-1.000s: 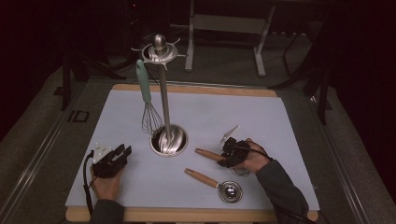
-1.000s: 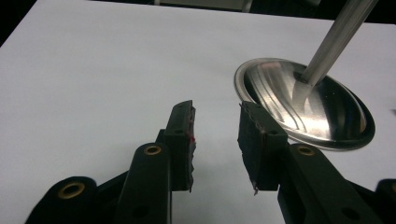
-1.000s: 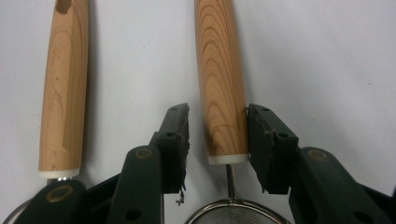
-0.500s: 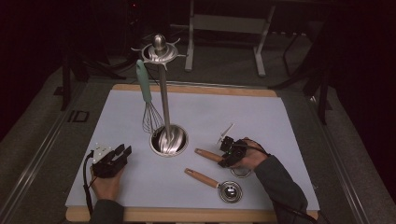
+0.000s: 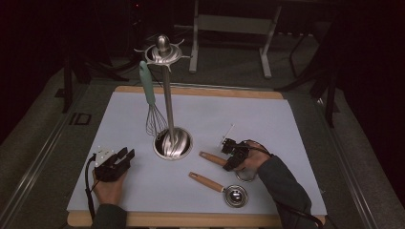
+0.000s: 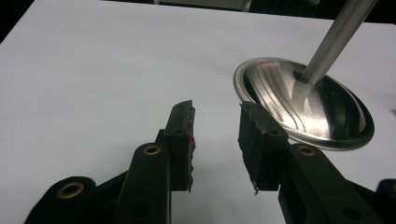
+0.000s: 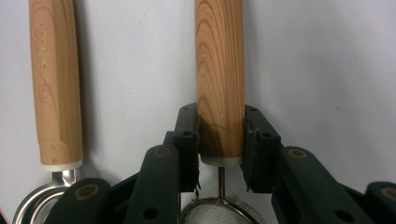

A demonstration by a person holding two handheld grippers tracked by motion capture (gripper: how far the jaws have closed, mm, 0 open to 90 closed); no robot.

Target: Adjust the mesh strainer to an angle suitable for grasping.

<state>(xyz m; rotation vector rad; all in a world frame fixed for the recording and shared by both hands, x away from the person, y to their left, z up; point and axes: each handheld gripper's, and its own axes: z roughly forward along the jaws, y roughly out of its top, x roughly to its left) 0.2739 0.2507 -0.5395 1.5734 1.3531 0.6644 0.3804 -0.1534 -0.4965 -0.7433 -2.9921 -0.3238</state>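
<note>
white mat (image 5: 267, 119) | right gripper (image 7: 220, 140) just closed, pinching strainer handle (image 7: 219, 79) | left gripper (image 6: 215, 140) spread

Smooth grained wood is seen on the strainer handle (image 7: 219, 74); polished, glossy metal on the stand base (image 6: 308, 107); the mat (image 5: 267, 124) looks matt.

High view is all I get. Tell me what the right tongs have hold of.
Observer: The right tongs have just closed on the round light-wood handle of the small steel strainer, at its bowl end.
Operator: Describe its bowl.
Observer: A fine wire mesh bowl on a thin stem, right behind the tongs' tips.
Operator: Check the left tongs.
Observer: The left tongs are open and empty, aimed at the stand's shiny steel dish base.
</note>
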